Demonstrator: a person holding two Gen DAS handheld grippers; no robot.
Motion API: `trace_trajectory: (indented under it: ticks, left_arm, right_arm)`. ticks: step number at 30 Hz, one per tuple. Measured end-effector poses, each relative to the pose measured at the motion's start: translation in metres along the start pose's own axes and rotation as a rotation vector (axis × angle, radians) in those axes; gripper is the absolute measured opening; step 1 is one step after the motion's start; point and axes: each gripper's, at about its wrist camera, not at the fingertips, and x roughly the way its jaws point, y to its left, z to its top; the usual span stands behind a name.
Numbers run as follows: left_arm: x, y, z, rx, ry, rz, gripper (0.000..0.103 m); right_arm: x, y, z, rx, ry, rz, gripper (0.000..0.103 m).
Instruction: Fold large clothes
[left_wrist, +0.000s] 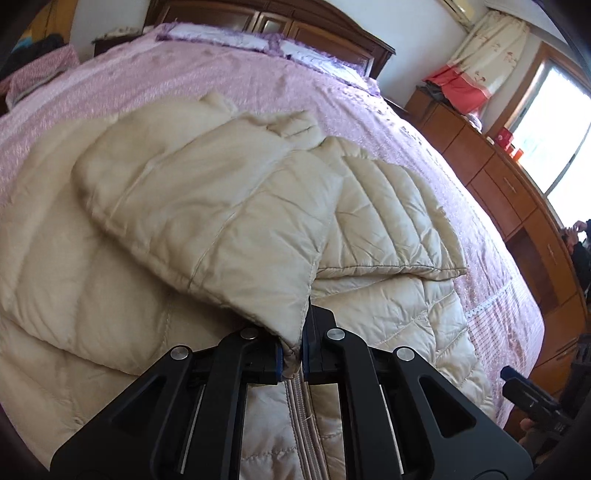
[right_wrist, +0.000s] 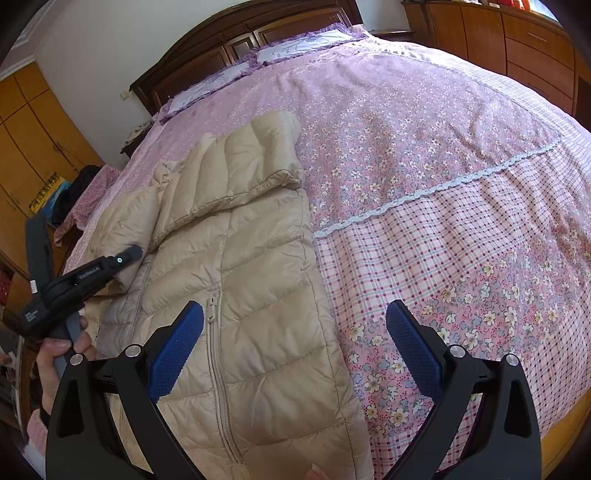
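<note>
A cream quilted down jacket (left_wrist: 207, 206) lies on the pink bedspread (left_wrist: 258, 85). My left gripper (left_wrist: 291, 360) is shut on the cuff of its sleeve and holds the sleeve lifted over the jacket's body. The other sleeve (left_wrist: 388, 225) lies folded across the chest. In the right wrist view the jacket (right_wrist: 251, 280) lies zipped, front up. My right gripper (right_wrist: 295, 350) is open and empty above its right hem edge. The left gripper (right_wrist: 125, 258) shows at the left, over the jacket's far side.
The bed has a floral and checked cover (right_wrist: 461, 221), pillows (right_wrist: 303, 42) and a dark wooden headboard (right_wrist: 236, 40). Wooden cabinets (left_wrist: 517, 199) run along the window side. A wardrobe (right_wrist: 29, 140) and a pile of clothes (right_wrist: 77, 192) stand on the other side.
</note>
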Motion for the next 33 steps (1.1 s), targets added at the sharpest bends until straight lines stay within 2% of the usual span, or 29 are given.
trace_trajectory:
  ticks: [1, 3, 5, 8, 12, 15, 20, 23, 29, 33]
  left_arm:
    - [0.000, 0.000, -0.001, -0.006, 0.003, -0.003, 0.009]
    - [-0.001, -0.001, -0.001, -0.011, 0.011, -0.014, 0.020]
    - [-0.006, -0.003, -0.002, -0.020, 0.016, -0.035, 0.046]
    - [-0.017, -0.005, -0.005, -0.029, 0.010, -0.044, 0.064]
    - [-0.034, -0.004, -0.011, -0.048, 0.013, -0.032, 0.076]
    - [-0.046, 0.000, -0.016, -0.047, 0.016, -0.009, 0.077]
    - [-0.068, 0.017, -0.025, -0.023, 0.016, 0.132, 0.077]
    - [-0.078, 0.031, -0.026, -0.031, 0.015, 0.188, 0.077]
    - [-0.097, 0.070, -0.032, -0.080, 0.018, 0.293, 0.077]
    - [-0.106, 0.092, -0.036, -0.109, 0.018, 0.323, 0.077]
  right_arm:
    - [0.000, -0.001, 0.000, 0.002, 0.001, 0.000, 0.095]
    - [0.001, -0.002, -0.001, 0.006, 0.003, -0.002, 0.095]
    - [0.002, -0.002, -0.001, 0.007, 0.002, -0.002, 0.095]
    - [0.002, -0.003, -0.001, 0.007, 0.000, 0.000, 0.095]
    - [0.005, 0.000, -0.002, 0.000, 0.010, 0.009, 0.095]
    - [0.005, 0.006, -0.003, -0.012, 0.014, 0.021, 0.095]
    - [0.008, 0.025, -0.002, -0.052, 0.019, 0.050, 0.095]
    - [0.013, 0.043, 0.001, -0.085, 0.035, 0.077, 0.095]
    - [0.023, 0.094, 0.009, -0.189, 0.066, 0.146, 0.095]
    - [0.034, 0.134, 0.016, -0.260, 0.086, 0.189, 0.095]
